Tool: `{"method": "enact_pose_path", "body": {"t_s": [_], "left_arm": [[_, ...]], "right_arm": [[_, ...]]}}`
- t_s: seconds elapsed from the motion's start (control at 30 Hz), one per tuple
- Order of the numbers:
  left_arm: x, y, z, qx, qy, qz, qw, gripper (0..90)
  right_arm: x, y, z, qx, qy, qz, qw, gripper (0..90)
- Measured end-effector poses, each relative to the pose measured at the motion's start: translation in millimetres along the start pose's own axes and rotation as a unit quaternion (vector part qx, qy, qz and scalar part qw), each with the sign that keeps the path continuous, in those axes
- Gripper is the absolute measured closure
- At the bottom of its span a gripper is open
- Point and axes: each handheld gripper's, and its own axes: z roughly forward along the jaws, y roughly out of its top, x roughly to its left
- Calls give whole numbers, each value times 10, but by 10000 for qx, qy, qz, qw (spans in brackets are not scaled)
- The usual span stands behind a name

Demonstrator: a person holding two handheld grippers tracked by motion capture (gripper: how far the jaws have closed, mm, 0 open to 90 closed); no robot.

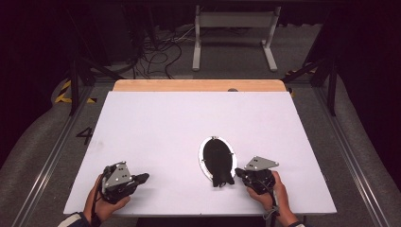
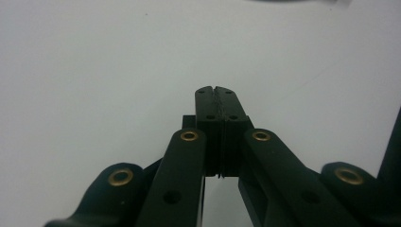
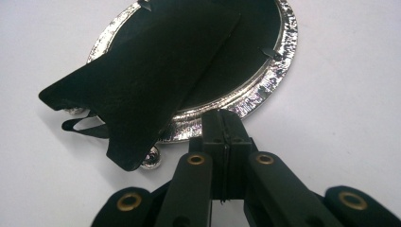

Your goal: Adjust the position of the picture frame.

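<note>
An oval silver picture frame lies face down on the white table top, its black back up. In the right gripper view its shiny rim rings the black back, and a black fold-out stand flap lies across it toward the near end. My right gripper is shut with nothing between its jaws, and its tips rest right at the rim's near edge. My left gripper is at the table's near left, shut and empty, over bare white surface well apart from the frame.
A wooden strip borders the table's far edge. Beyond it on the floor are a white metal stand and loose cables. Two small silver balls sit under the frame's near end. Black rails flank the table.
</note>
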Motion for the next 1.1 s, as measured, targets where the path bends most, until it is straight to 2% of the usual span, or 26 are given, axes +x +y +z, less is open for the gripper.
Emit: {"method": "enact_pose_path", "body": {"t_s": [0.13,0.33,0.5,0.63,0.7,0.83,1.0,1.1], "left_arm": [[10,-50,-15,40,18,-93,9999,898],[-19,-50,83,255,-33,26,9997,897],[-32,-25,154,323,-143,26,9994,899],[-53,-14,190,391,-185,113,9990,899],[-55,-14,189,393,-179,107,9990,899],[-58,-23,182,387,-190,91,9990,898],[-48,-4,234,427,-240,77,9988,894],[-68,22,263,441,-251,149,9986,894]], "right_arm": [[49,31,38,-15,12,100,9999,900],[128,102,110,3,-82,25,10000,900],[135,97,113,-36,22,79,10000,900],[242,107,117,-25,185,-84,9998,900],[276,110,116,-17,109,-187,9998,900],[302,84,99,-61,154,-160,9997,900],[312,97,125,-85,281,22,9996,900],[365,135,164,-80,203,-38,9998,900]]}}
